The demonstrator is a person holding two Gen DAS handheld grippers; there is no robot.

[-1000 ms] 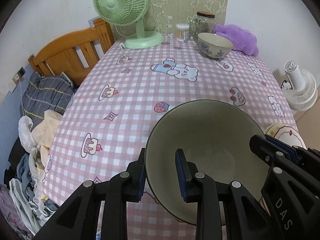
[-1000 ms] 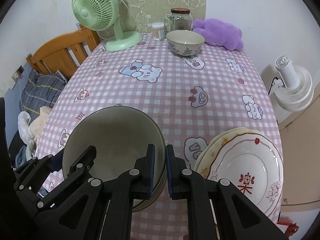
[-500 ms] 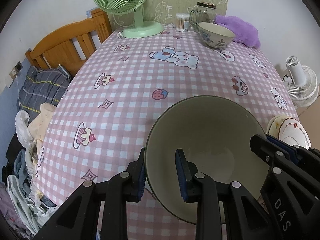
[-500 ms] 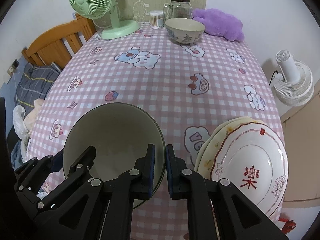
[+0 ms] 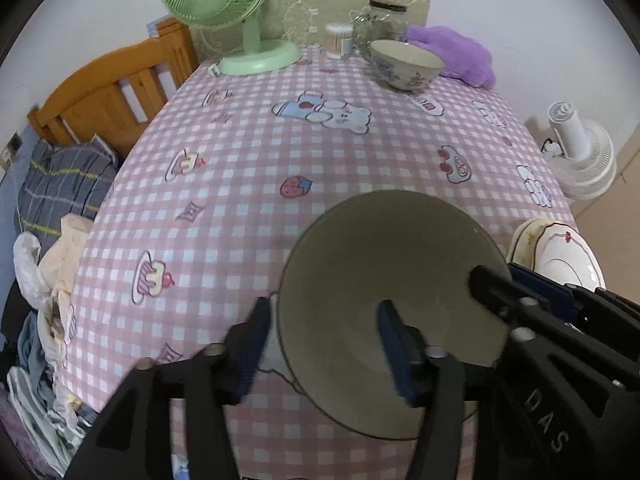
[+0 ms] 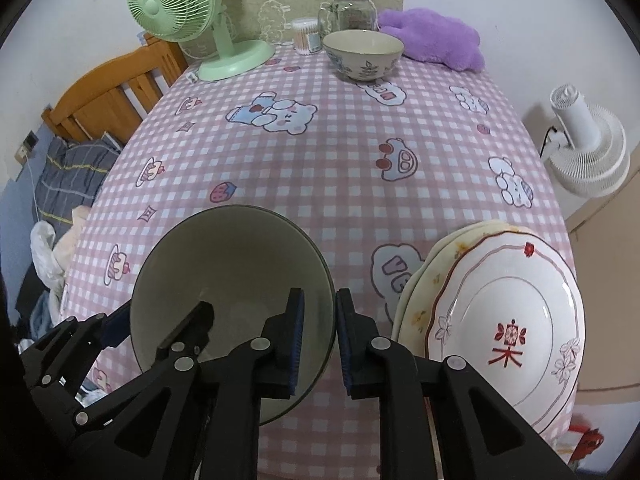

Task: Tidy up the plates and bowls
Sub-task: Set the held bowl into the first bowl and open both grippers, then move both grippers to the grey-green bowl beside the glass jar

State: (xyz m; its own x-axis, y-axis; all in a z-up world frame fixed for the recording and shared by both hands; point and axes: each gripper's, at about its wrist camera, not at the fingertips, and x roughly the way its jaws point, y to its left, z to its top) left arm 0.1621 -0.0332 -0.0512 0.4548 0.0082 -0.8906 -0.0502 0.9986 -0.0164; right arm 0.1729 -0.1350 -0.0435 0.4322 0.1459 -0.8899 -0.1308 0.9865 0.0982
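Observation:
A large grey-green bowl point(image 5: 392, 248) point(image 6: 232, 256) sits on the pink checked tablecloth near the front edge. My left gripper point(image 5: 324, 348) straddles its left rim. Its jaws are opening, one finger outside the bowl and the other well inside, and neither presses on the rim. My right gripper point(image 6: 320, 340) straddles the right rim, its jaws opening too, with a small gap beside the rim. Each gripper shows in the other's view: the right gripper point(image 5: 514, 280) and the left gripper point(image 6: 160, 320). A stack of plates point(image 6: 500, 320) point(image 5: 556, 248) lies to the right. A floral bowl point(image 6: 362, 54) point(image 5: 406, 64) stands at the far end.
At the back stand a green fan point(image 6: 188, 4), a glass jar point(image 6: 350, 10), a cotton-swab box point(image 6: 306, 34) and a purple plush point(image 6: 436, 38). A white fan point(image 6: 588, 148) sits on the floor to the right. A wooden bed frame point(image 5: 116, 92) and piled clothes point(image 5: 44, 248) lie to the left.
Both grippers were shut on the bowl's rim. Their jaws have since spread apart, the left far more than the right. Both hands stay about where they were.

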